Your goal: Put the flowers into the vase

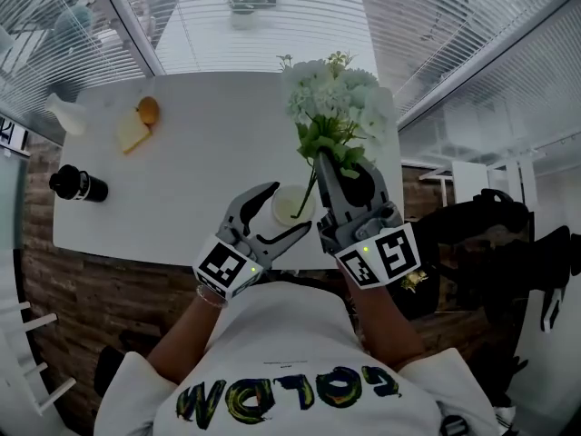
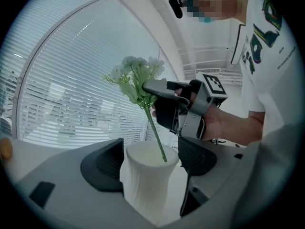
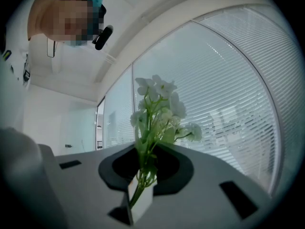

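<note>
A white ribbed vase (image 2: 145,180) stands near the front edge of the white table (image 1: 200,153) and sits between the jaws of my left gripper (image 2: 148,163), whose pads press on its sides. In the head view the vase (image 1: 292,204) lies between the left gripper's fingers (image 1: 259,200). My right gripper (image 1: 338,173) is shut on the green stems of a bunch of white flowers (image 1: 334,103). The blooms stand above the gripper. The long stem (image 2: 155,130) slants down, and its tip is at the vase's mouth. In the right gripper view the flowers (image 3: 157,113) rise from the closed jaws.
A black bottle (image 1: 79,184) lies at the table's left edge. An orange (image 1: 147,110), a yellow piece (image 1: 132,134) and a white object (image 1: 68,114) sit at the far left. Windows with blinds surround the table. Dark furniture (image 1: 481,225) stands to the right.
</note>
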